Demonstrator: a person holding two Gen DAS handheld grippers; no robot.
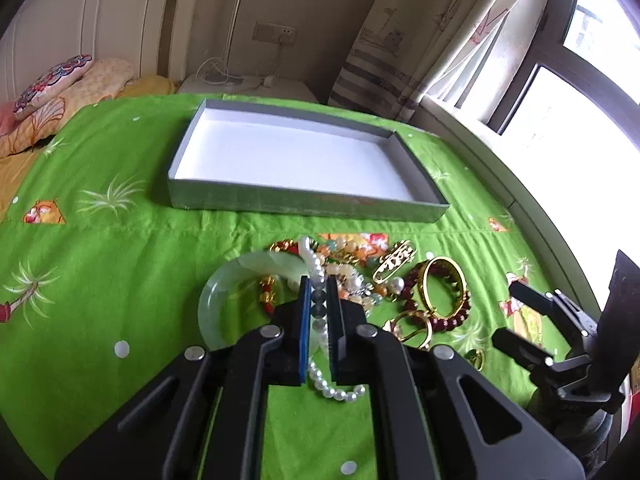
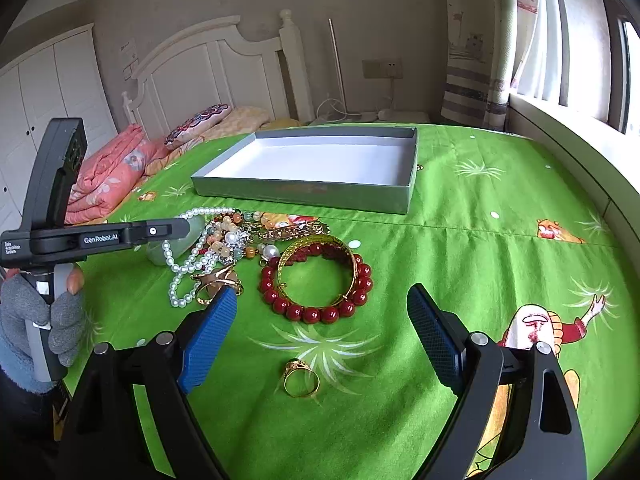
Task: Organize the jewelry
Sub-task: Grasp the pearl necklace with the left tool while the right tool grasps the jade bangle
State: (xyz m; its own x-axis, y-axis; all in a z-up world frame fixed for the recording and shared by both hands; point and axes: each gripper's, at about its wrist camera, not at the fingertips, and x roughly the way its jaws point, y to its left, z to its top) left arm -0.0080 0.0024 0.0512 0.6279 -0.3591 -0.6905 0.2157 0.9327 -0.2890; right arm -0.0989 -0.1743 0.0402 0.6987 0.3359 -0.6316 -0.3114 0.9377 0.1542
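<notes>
A shallow grey box (image 1: 304, 204) with a white floor lies on the green bedsheet (image 1: 100, 272) at the far side, and nothing shows inside it. Near its front wall the jewelry sits in a heap: a pale jade bangle (image 1: 224, 292) to the left, a white pearl necklace (image 1: 320, 376) trailing toward the camera, a gold brooch (image 1: 396, 266), and a gold bangle (image 1: 444, 284) lying inside a ring of dark red beads (image 1: 444, 320). A single gold ring (image 2: 301, 378) lies apart on the near side.

The left gripper (image 1: 319, 312) has its fingers drawn close around a strand of grey-green beads (image 1: 319, 308), pinching it over the jade bangle. The right gripper (image 2: 320, 340) holds nothing; its blue-padded fingers (image 2: 208, 340) are spread wide, the left one just beside a small gold ring (image 2: 212, 286) at the heap's near edge.
</notes>
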